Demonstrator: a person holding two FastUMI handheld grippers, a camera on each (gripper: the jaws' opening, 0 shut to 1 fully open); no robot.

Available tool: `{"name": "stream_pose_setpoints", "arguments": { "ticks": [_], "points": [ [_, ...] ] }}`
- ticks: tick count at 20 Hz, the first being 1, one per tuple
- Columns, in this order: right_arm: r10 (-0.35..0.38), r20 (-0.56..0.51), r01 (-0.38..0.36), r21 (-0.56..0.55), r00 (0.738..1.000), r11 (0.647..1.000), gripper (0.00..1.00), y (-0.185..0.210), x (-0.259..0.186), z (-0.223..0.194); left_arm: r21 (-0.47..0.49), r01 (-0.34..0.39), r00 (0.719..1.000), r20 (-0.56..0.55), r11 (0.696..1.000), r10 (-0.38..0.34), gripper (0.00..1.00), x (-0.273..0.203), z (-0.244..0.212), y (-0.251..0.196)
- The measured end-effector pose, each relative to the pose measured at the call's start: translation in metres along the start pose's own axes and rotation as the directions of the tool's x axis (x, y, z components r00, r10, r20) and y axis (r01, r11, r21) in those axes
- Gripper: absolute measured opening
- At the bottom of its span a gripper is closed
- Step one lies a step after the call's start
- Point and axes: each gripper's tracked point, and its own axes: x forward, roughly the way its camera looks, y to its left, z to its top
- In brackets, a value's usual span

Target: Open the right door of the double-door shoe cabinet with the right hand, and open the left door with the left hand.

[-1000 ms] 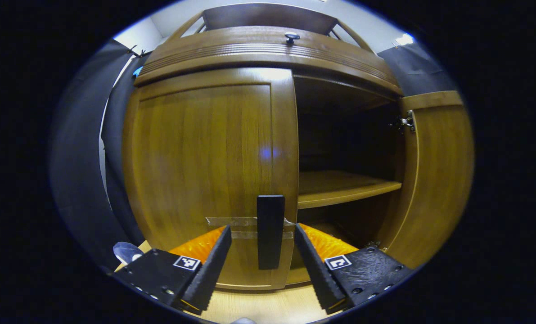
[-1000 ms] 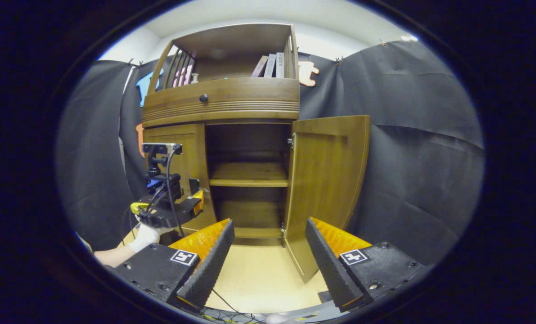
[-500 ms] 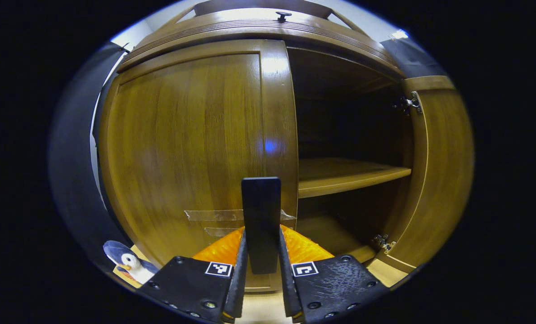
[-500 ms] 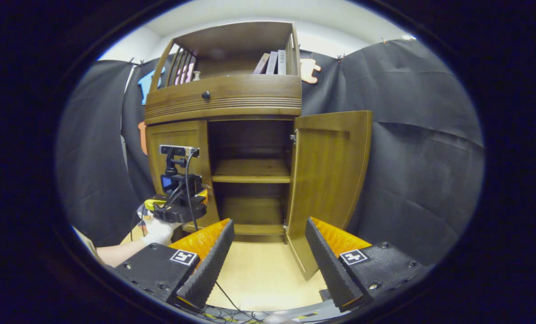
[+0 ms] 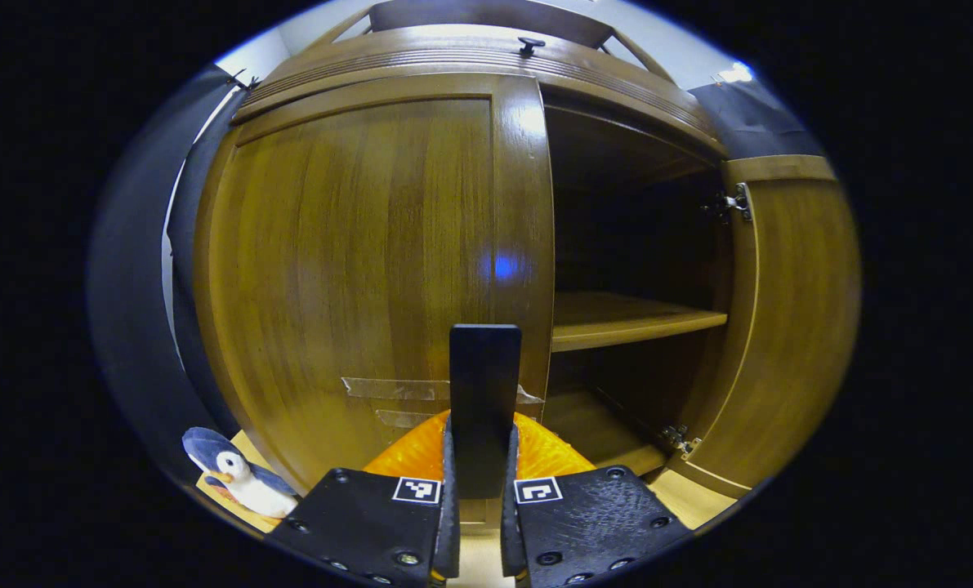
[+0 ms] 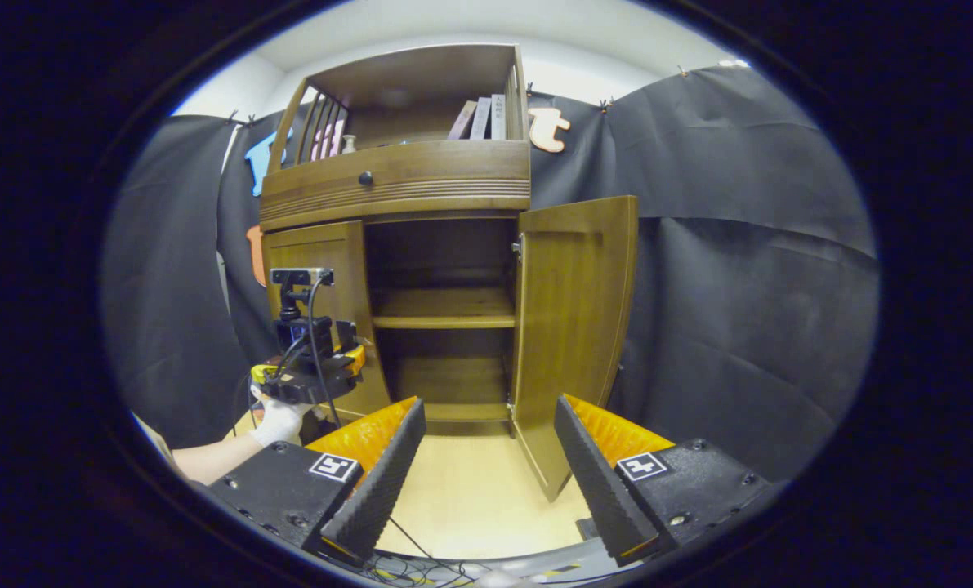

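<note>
Clamping the handle [image 5: 484, 408], the left gripper [image 5: 479, 523] holds a stiff, hinged left door [image 5: 355, 261]; right gripper [image 6: 486, 482] gapes empty.

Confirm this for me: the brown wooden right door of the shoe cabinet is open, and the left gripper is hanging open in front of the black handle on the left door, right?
Not quite. The left gripper is shut on the black upright handle of the brown wooden left door, as the left gripper view shows. The right door is indeed open.

Shoe cabinet [image 5: 355, 245] glossy varnished wood (metal hinge [image 5: 735, 202]); handle [image 5: 484, 392] matt; floor [image 6: 461, 506] smooth.
</note>
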Motion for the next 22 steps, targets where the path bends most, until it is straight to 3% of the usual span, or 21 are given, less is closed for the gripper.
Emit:
{"name": "stream_pose_setpoints", "arguments": {
  "ticks": [9, 20, 21, 22],
  "points": [
    [0.078, -0.011, -0.078, 0.004, 0.997, 0.997, 1.00, 0.014, -0.003, -0.006, 0.008, 0.003, 1.000, -0.011, 1.000, -0.003, 0.18, -0.086, -0.009, 0.024],
    [0.199, -0.027, -0.200, -0.010, 0.980, 0.980, 1.00, 0.039, 0.000, -0.011, -0.013, -0.077, 0.997, -0.018, 0.997, 0.077, 0.18, -0.147, -0.019, 0.080],
    [0.206, -0.029, -0.207, -0.012, 0.978, 0.978, 1.00, 0.042, 0.001, -0.012, -0.026, -0.079, 0.997, -0.014, 0.997, 0.079, 0.07, -0.156, -0.018, 0.082],
    [0.212, -0.029, -0.212, -0.014, 0.977, 0.977, 1.00, 0.043, 0.002, -0.012, -0.027, -0.078, 0.997, -0.018, 0.997, 0.078, 0.07, -0.163, -0.020, 0.085]
  ]
}}
